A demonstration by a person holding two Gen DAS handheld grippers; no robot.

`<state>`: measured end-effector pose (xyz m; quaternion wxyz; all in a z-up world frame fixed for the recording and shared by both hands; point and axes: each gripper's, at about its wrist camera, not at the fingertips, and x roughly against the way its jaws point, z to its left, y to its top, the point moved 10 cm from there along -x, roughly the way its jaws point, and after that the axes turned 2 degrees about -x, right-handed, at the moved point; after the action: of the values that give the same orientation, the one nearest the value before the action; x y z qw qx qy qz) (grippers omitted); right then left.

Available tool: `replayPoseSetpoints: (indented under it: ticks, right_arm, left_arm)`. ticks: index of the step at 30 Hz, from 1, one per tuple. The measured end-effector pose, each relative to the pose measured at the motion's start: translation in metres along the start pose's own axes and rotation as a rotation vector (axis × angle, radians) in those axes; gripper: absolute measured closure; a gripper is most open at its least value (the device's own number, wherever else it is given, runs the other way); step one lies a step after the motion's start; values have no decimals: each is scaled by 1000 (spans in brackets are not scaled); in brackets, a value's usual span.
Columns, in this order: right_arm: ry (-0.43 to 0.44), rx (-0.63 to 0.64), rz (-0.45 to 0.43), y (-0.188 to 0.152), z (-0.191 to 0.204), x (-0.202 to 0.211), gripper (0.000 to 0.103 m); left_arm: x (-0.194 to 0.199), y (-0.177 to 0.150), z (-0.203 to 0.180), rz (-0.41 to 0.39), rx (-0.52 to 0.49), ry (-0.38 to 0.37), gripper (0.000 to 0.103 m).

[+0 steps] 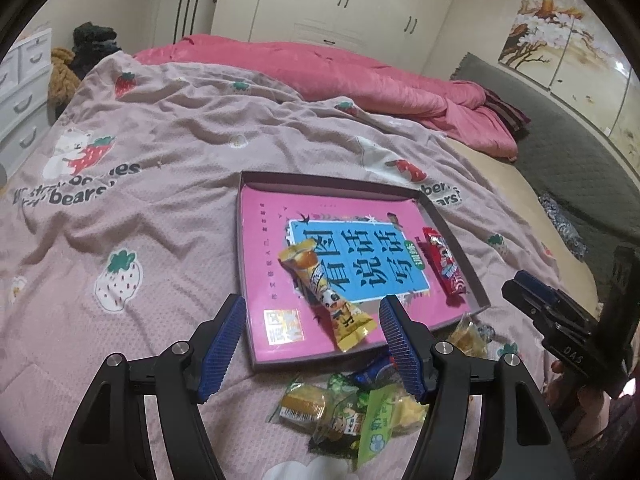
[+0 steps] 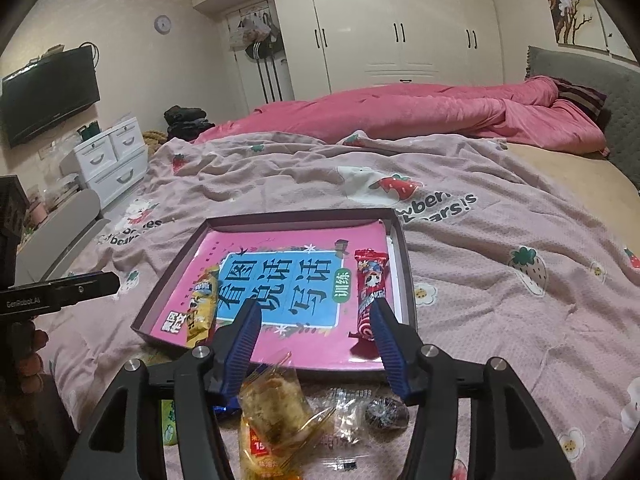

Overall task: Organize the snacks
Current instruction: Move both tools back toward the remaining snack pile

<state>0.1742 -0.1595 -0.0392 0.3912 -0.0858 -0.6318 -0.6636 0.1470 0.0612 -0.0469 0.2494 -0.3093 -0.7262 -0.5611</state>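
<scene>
A shallow box tray [image 1: 256,336] [image 2: 408,280] with a pink and blue printed bottom lies on the bed. In it lie a yellow snack bar [image 1: 328,300] [image 2: 202,304] and a red snack bar [image 1: 444,266] [image 2: 370,292]. A pile of loose wrapped snacks [image 1: 352,408] [image 2: 280,412] lies on the blanket in front of the tray. My left gripper [image 1: 312,340] is open and empty above the tray's near edge. My right gripper [image 2: 316,340] is open and empty above the pile, and shows at the right in the left wrist view [image 1: 532,292].
The pink strawberry blanket [image 1: 160,200] [image 2: 500,260] covers the bed. A pink quilt [image 1: 360,76] [image 2: 400,116] is bunched at the far side. White drawers [image 2: 108,160] and a TV [image 2: 48,96] stand to the left, wardrobes [image 2: 400,24] behind.
</scene>
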Motion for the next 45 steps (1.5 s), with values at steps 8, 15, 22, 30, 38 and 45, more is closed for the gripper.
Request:
replayPoseSetpoints:
  ticks: [8, 15, 22, 30, 38, 45]
  right_arm:
    - [5, 57, 43, -20, 13, 2, 46]
    - [1, 91, 67, -32, 19, 3, 46]
    - [-17, 149, 88, -42, 27, 2, 46]
    - [-32, 219, 126, -58, 35, -2, 46]
    - [-48, 272, 154, -67, 37, -8, 44]
    - [-71, 337, 173, -77, 39, -16, 43]
  left_arm:
    - [-1, -15, 4, 38, -16, 9, 32]
    - [-1, -27, 8, 68, -22, 17, 32]
    - [-7, -43, 11, 111, -38, 27, 32]
    - [-17, -58, 16, 160, -38, 40, 32]
    - [-24, -71, 14, 206, -63, 47, 32]
    - [-31, -79, 13, 236, -75, 50, 32]
